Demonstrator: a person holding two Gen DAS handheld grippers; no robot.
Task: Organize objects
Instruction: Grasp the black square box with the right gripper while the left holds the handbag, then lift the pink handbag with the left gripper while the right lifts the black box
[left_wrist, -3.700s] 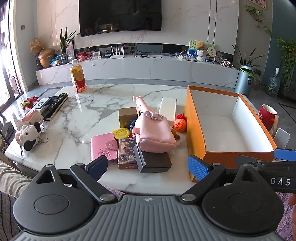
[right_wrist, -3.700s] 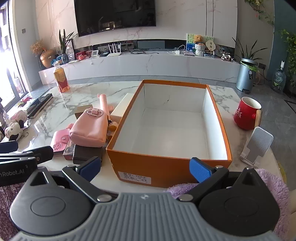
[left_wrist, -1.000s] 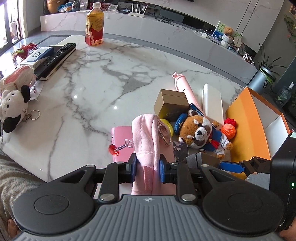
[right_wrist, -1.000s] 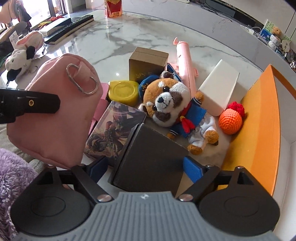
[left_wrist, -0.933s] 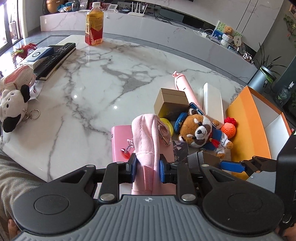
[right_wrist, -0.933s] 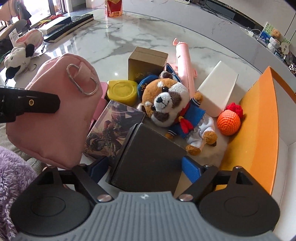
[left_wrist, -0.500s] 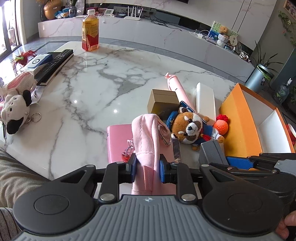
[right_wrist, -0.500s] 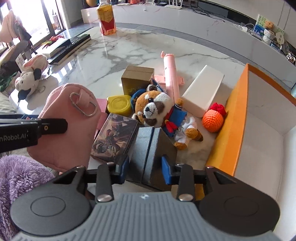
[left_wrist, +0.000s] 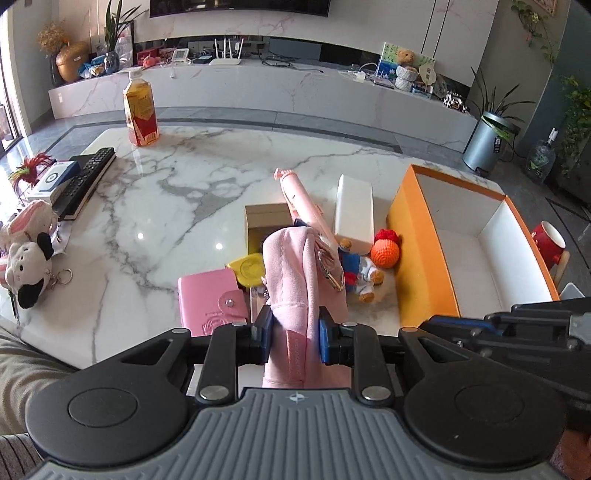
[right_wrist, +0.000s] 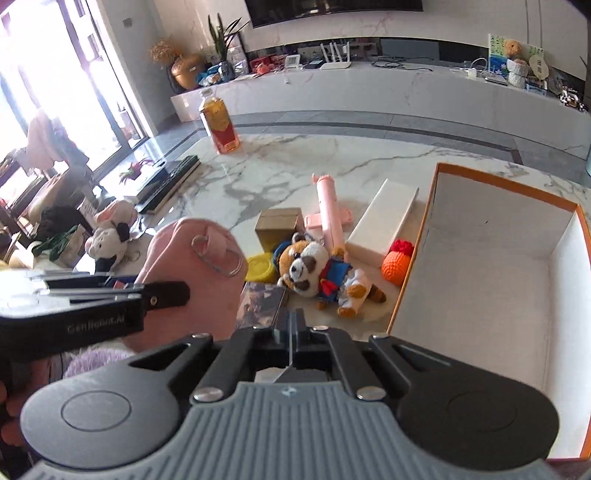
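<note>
My left gripper (left_wrist: 293, 338) is shut on a pink pouch (left_wrist: 295, 273) and holds it above the table's near edge; the pouch also shows in the right wrist view (right_wrist: 188, 280). My right gripper (right_wrist: 291, 328) is shut on a dark box (right_wrist: 286, 326), seen end-on, lifted beside the open orange box (right_wrist: 491, 258). On the marble table lie a red panda plush (right_wrist: 317, 273), an orange knitted ball (right_wrist: 396, 266), a white box (right_wrist: 384, 221), a pink tube (right_wrist: 328, 210), a brown box (right_wrist: 279, 221), a yellow tin (right_wrist: 260, 267), a picture box (right_wrist: 260, 301) and a pink wallet (left_wrist: 208, 301).
A tea bottle (left_wrist: 141, 109) stands at the far side. A remote and booklets (left_wrist: 79, 181) and plush keychains (left_wrist: 27, 258) lie at the left edge. A red mug (left_wrist: 548, 242) stands right of the orange box (left_wrist: 417, 240).
My right gripper closed on the dark box and lifted it off the pile, toward the orange box. My left gripper keeps the pink pouch and has risen a little.
</note>
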